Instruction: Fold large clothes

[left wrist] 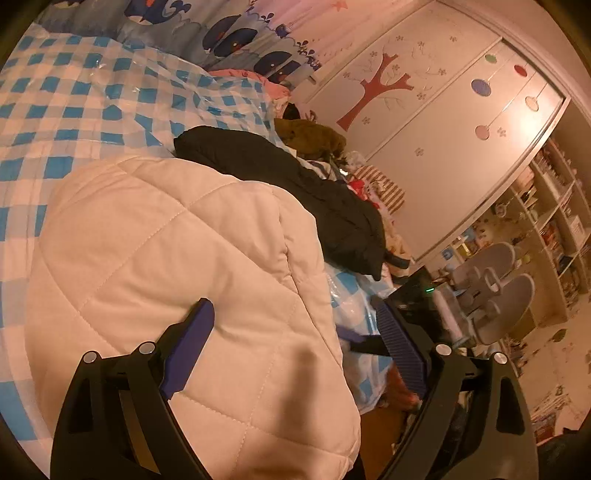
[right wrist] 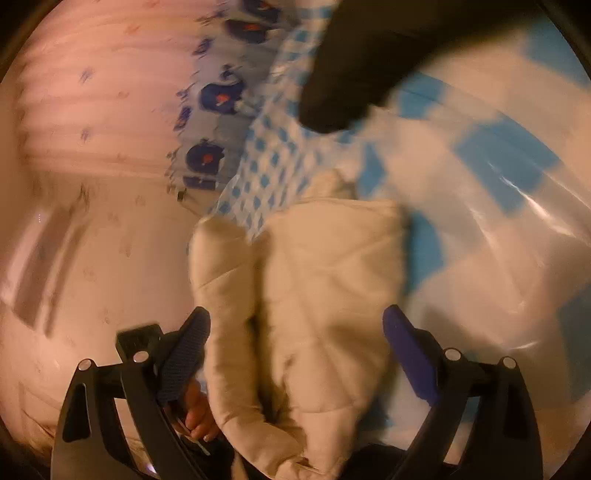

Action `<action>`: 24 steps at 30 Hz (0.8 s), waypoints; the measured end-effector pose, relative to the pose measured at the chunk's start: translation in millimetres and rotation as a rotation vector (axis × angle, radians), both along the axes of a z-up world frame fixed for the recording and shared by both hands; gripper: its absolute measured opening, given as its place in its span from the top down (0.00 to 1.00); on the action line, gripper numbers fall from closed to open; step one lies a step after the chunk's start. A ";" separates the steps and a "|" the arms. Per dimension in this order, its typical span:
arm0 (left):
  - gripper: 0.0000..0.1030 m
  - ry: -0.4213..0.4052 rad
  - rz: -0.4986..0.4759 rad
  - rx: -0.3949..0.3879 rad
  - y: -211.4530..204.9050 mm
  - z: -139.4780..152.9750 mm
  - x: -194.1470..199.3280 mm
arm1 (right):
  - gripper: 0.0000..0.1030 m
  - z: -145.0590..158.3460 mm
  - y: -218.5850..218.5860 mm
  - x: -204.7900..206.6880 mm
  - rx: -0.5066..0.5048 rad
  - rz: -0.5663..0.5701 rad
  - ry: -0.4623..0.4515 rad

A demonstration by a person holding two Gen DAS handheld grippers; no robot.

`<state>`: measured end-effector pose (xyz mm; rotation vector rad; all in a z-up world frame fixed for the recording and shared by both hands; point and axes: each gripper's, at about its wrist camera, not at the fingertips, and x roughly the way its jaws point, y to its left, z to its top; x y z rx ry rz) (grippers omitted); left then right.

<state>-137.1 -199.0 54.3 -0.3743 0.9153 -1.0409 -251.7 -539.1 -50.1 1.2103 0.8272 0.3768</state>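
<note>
The cream quilted jacket [left wrist: 177, 266] lay bunched on the bed [left wrist: 74, 103], near the edge closest to the person, on a blue-and-white checked cover under a sheet of clear plastic. The left gripper [left wrist: 295, 339] hung just over it with its jaws spread wide; the left blue pad [left wrist: 190, 350] seemed to rest against the quilted fabric, though I could not be sure it touched, while the other pad stood past the jacket's edge, over the side of the bed, so nothing was pinched. The right gripper [right wrist: 295, 354] was likewise wide open, its two pads on either side of a folded part of the same jacket [right wrist: 314, 295], neither of them pressing on it; that view was smeared with motion blur. A bare hand [right wrist: 197, 413] showed just beneath the right gripper's left finger. Further up the bed, beside the jacket, lay a black padded garment [left wrist: 314, 192], and beyond that a jumbled heap of other clothes [left wrist: 369, 184] near the far edge. A whale-patterned curtain [left wrist: 229, 33] hung behind the bed, and a wardrobe with a tree motif [left wrist: 424, 110] stood next to it.
</note>
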 end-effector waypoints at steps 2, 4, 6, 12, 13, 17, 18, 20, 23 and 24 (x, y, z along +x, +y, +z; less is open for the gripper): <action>0.17 0.012 -0.002 -0.026 7.4 0.4 3.3 | 0.12 -9.7 5.0 12.3 0.000 0.036 0.019; 0.17 0.014 -0.011 -0.048 13.6 2.1 -1.9 | 0.11 -12.2 23.8 38.5 -0.003 0.101 0.024; 0.17 0.010 -0.018 -0.084 20.1 2.6 -5.5 | 0.11 -6.6 37.4 65.1 0.000 0.150 0.005; 0.16 -0.113 0.034 -0.103 37.5 1.3 -18.8 | 0.10 79.7 81.7 136.3 -0.056 0.265 -0.254; 0.16 -0.097 0.040 -0.110 37.4 -2.1 -15.1 | 0.11 81.9 84.8 144.3 -0.105 0.269 -0.220; 0.16 -0.082 0.027 -0.075 19.2 -11.9 -9.5 | 0.10 62.3 52.9 164.8 -0.343 0.161 0.018; 0.16 -0.095 0.019 -0.056 15.0 -11.9 -12.2 | 0.10 65.9 38.8 155.6 -0.324 0.129 -0.013; 0.13 -0.139 0.001 -0.015 5.1 -12.2 -18.3 | 0.10 83.9 27.9 137.8 -0.255 0.122 -0.141; 0.13 -0.137 0.003 -0.015 3.8 -13.4 -17.0 | 0.10 96.3 51.3 139.0 -0.227 0.278 -0.182; 0.13 -0.135 0.004 -0.019 5.0 -12.8 -16.4 | 0.10 96.0 63.2 143.8 -0.244 0.321 -0.174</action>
